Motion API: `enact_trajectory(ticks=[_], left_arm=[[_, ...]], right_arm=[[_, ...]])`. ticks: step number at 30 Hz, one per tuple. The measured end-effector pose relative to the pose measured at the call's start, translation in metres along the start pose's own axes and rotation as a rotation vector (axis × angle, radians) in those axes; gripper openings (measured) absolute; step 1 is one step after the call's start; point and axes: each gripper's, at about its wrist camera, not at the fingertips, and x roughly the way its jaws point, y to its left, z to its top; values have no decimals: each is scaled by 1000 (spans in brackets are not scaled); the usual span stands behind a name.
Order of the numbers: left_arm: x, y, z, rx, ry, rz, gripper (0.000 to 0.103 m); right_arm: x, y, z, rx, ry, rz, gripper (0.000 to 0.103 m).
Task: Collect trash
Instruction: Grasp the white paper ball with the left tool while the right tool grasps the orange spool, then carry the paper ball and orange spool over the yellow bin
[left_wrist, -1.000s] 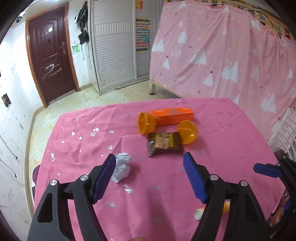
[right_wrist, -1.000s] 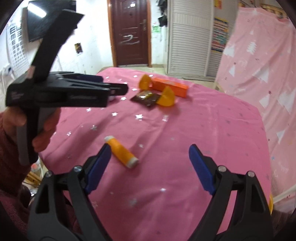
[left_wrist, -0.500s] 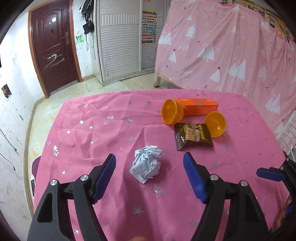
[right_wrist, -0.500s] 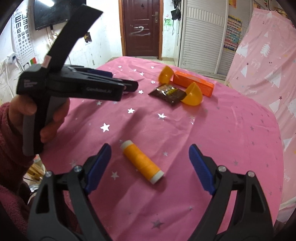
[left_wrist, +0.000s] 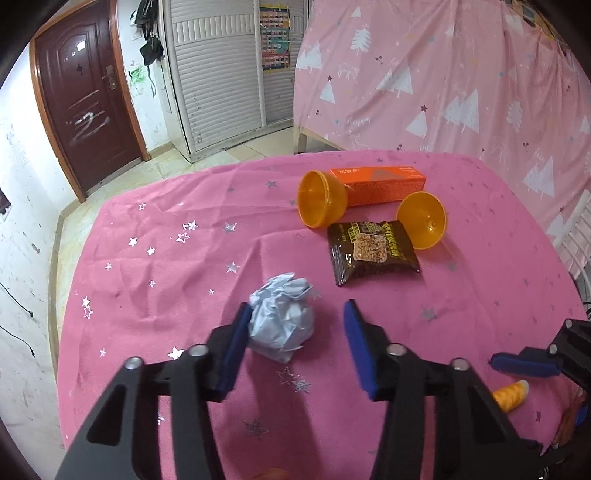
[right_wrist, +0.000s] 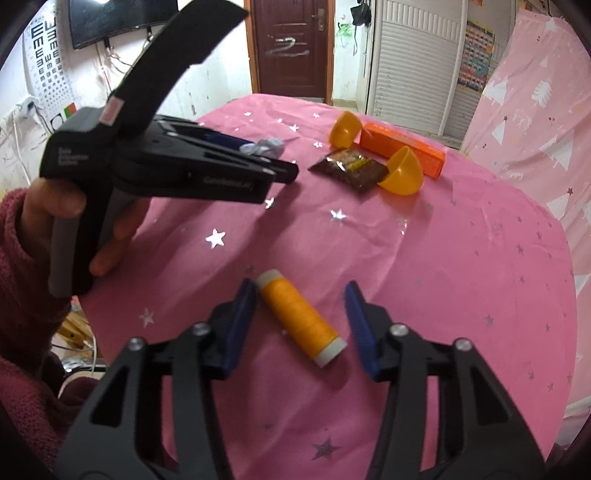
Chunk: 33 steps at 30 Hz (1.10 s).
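Grasp step: left tongs (left_wrist: 295, 343) closing around crumpled paper ball (left_wrist: 282, 319) on worktop (left_wrist: 166, 266), right tongs (right_wrist: 299, 325) around thread spool (right_wrist: 301, 317), neither pinched yet; next, close fully.

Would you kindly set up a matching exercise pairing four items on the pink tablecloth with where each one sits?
Things:
1. crumpled paper ball
2. thread spool
3. snack packet
4. orange box

Places:
A. at the far end, behind the two orange capsule halves
B. between the blue pads of the left claw
C. just in front of the two capsule halves
D. between the blue pads of the right claw

Pairs: 1-B, 2-D, 3-C, 4-A
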Motion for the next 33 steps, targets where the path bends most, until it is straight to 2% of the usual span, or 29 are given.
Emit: enact_trajectory(ticks=[2, 5, 6, 7, 19, 33], left_arm=[[0, -2, 0, 9, -2, 7, 26], [-1, -5, 1, 16, -3, 4, 25], [-1, -5, 1, 15, -3, -1, 25], [-2, -5, 1, 12, -5, -9, 24], [-32, -17, -6, 8, -56, -7, 24], [-53, -78, -3, 87, -94, -36, 24]], right_arm=[[-1, 3, -2, -12, -5, 3, 37], [-3, 4, -4, -25, -11, 6, 29], [-4, 4, -5, -25, -13, 2, 18], [-4, 3, -5, -22, -15, -9, 16], [-23, -26, -6, 81, -74, -63, 16], [-47, -65, -23, 179, -131, -102, 16]])
